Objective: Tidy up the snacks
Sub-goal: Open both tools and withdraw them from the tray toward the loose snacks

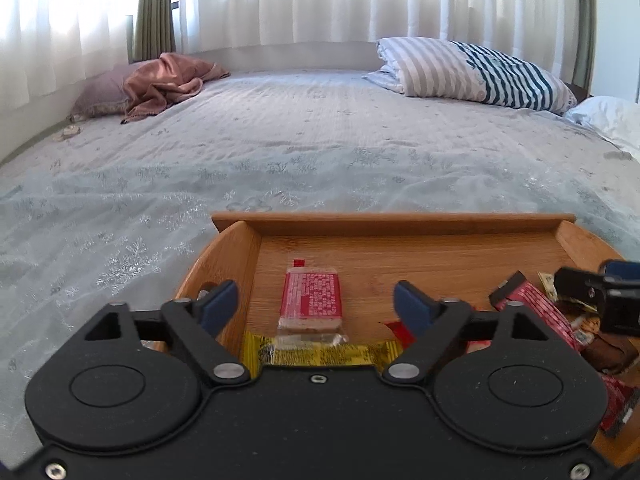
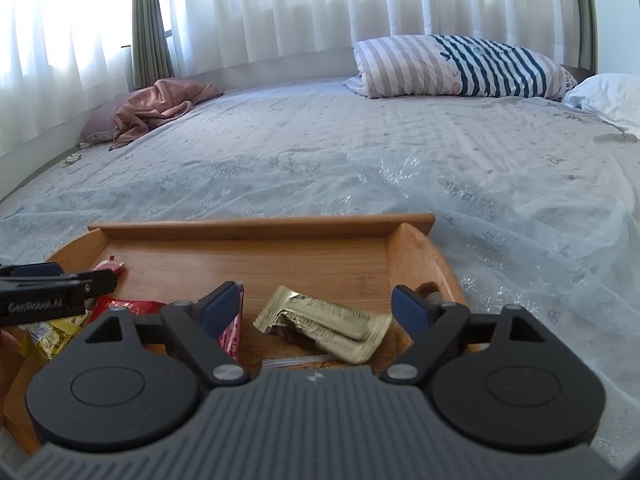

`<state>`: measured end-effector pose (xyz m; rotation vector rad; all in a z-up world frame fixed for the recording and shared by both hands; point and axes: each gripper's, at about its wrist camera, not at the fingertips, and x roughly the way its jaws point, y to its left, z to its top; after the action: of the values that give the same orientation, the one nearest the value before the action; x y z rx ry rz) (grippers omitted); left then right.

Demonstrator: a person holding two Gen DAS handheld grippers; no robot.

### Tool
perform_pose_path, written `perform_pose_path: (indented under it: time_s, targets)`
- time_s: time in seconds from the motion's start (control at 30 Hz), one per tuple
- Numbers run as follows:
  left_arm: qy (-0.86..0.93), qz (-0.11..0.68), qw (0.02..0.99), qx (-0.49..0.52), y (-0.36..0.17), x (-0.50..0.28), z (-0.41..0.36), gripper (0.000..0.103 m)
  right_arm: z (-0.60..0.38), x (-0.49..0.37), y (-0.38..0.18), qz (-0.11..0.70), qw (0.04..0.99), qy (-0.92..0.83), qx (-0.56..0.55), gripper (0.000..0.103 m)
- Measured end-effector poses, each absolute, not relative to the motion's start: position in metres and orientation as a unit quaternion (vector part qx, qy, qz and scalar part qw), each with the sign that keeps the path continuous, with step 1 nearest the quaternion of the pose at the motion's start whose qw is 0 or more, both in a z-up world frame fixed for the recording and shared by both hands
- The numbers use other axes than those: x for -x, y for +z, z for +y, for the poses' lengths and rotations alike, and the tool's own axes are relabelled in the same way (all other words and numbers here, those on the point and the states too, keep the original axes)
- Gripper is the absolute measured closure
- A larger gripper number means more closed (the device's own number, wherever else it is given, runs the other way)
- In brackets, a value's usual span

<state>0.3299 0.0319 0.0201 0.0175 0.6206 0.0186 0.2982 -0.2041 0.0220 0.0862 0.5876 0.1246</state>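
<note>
Two hand-held grippers gape wide over the wooden tray (image 1: 400, 222) on the bed (image 1: 280, 152): left hand-held gripper (image 1: 316, 300) above a red snack (image 1: 312, 294), right hand-held gripper (image 2: 314, 304) above a gold packet (image 2: 328, 322) (chocolate, perhaps) at the tray's three o'clock.

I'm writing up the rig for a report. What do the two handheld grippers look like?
Both are matte black, with two round discs at the base, angled linkage arms with silver pivot pins, and blue fingertip pads. The left gripper has a smooth black body; the right gripper has a grey ribbed one. White lettering runs along the left gripper's side, seen from the right wrist. No cables or sleeves show.
</note>
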Motion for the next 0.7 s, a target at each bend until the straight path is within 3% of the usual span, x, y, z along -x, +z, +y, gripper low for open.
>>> perform_pose_path:
  time_s: [0.33, 0.7]
  targets:
    - [-0.017, 0.294, 0.956, -0.017, 0.045, -0.284, 0.028, 0.003, -0.202, -0.265, 0.036, 0.277, 0.957, 0.072, -0.051, 0.006]
    - [-0.017, 0.275, 0.96, -0.039, 0.067, -0.225, 0.029, 0.0, -0.187, -0.219, 0.05, 0.265, 0.959, 0.092, -0.028, 0.004]
